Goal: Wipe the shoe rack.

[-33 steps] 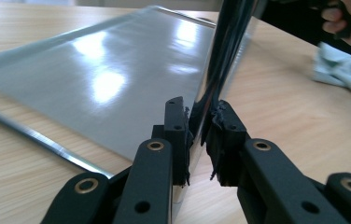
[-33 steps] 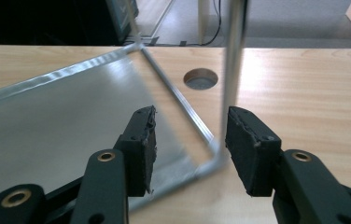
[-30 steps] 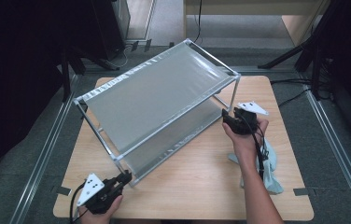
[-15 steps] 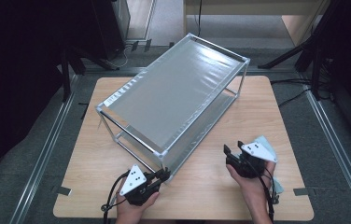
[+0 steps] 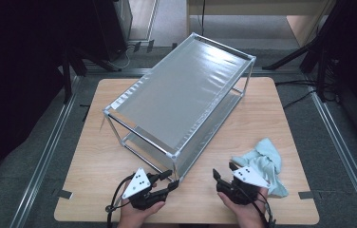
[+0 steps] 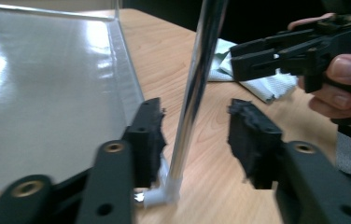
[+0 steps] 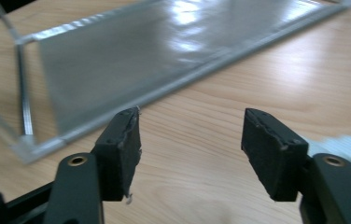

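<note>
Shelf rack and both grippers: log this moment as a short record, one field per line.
work surface: wooden table
rack: two-tier metal shelf rack, upright, set at an angle on the table
rack post: near corner post stands between the left gripper's jaws, pads not pressing on it
left gripper: left gripper, jaws have just been opening, now open
right gripper: right gripper, jaws have just been opening, open with nothing between them, over bare table
cloth: light blue cloth, crumpled, beside the right gripper

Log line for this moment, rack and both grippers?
rack: upright on table | left gripper: just opened, around post | right gripper: open, empty
</note>
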Demonstrator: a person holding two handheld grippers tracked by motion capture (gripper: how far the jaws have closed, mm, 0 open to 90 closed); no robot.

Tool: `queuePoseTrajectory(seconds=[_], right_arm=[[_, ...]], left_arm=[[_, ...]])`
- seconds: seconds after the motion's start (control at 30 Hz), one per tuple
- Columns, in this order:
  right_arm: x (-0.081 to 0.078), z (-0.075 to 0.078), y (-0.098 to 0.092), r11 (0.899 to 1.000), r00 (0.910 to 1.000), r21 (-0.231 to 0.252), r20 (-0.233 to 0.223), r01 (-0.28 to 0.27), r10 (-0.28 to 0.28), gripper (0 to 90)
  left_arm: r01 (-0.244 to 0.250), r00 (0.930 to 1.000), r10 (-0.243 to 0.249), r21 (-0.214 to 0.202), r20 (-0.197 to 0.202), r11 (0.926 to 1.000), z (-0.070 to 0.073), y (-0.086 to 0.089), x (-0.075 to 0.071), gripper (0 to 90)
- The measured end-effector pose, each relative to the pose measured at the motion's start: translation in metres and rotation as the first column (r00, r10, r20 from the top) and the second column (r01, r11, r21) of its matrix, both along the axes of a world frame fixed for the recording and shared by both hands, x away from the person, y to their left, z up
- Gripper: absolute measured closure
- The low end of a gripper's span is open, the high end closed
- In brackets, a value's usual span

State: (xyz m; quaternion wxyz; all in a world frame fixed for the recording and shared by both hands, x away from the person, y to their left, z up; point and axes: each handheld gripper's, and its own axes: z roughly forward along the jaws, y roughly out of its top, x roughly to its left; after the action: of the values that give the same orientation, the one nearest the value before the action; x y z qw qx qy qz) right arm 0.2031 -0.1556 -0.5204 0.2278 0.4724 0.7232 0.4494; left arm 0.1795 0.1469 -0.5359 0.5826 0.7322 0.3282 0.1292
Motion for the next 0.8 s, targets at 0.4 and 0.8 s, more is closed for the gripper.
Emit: queuePoseTrajectory(seconds=[0.4,0.8], right_arm=[[-0.010,0.003,0.089,0.964,0.9644,0.039,0.004,-0.264,0.264,30.3],[-0.007,-0.001,0.096,0.953,0.9549,0.062,0.039,-0.296,0.294,78.8]], left_arm=[[-0.261,0.9653,0.260,-0.028,-0.021,0.9650,0.003,0.089,-0.024,44.0],[-0.389,0.9208,0.388,-0.006,-0.036,0.9213,0.001,0.117,-0.019,45.6]])
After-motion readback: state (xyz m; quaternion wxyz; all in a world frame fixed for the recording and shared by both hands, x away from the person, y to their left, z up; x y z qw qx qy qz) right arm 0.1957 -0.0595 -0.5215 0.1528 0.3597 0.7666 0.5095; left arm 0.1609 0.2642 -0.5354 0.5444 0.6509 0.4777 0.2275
